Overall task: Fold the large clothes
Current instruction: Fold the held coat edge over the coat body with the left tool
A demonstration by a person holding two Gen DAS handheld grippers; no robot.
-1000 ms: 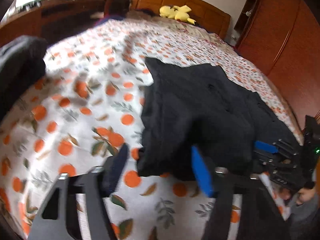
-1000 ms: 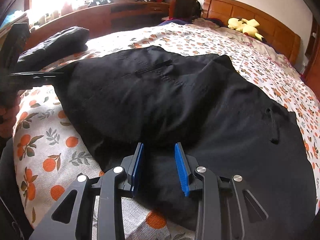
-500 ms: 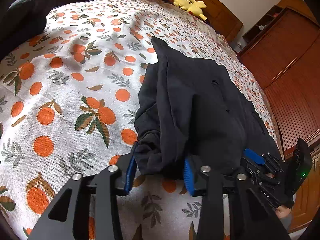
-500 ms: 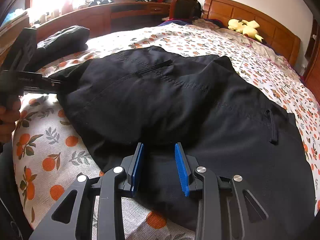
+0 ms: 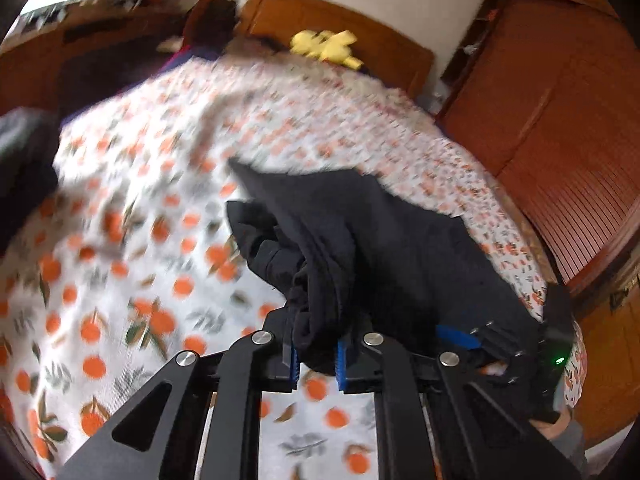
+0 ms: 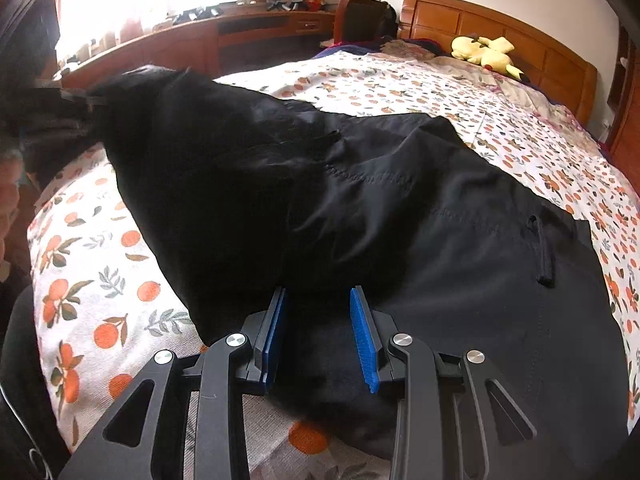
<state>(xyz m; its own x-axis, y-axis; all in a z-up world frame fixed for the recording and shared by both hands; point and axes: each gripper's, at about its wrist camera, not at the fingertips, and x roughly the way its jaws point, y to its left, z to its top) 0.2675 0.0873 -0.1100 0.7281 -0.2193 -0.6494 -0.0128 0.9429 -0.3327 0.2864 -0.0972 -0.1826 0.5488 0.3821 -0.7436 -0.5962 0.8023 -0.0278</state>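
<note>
Black trousers lie across the orange-print bedsheet. My left gripper is closing, and its blue pads press on a bunched end of the trousers, lifted off the sheet. In the right wrist view that end hangs raised at the upper left, where the left gripper shows only as a blur. My right gripper rests low on the near edge of the trousers; its jaws are opening, with flat black cloth between the pads. It also appears in the left wrist view as the right gripper.
A yellow plush toy lies by the wooden headboard. A dark folded bundle sits at the bed's left side. A wooden wardrobe stands right, a desk shelf under the window. A hand shows at the left edge.
The left gripper's jaws closed onto the bunched trouser end and rose with it, pulling that end up off the sheet. The right gripper stayed in place.
</note>
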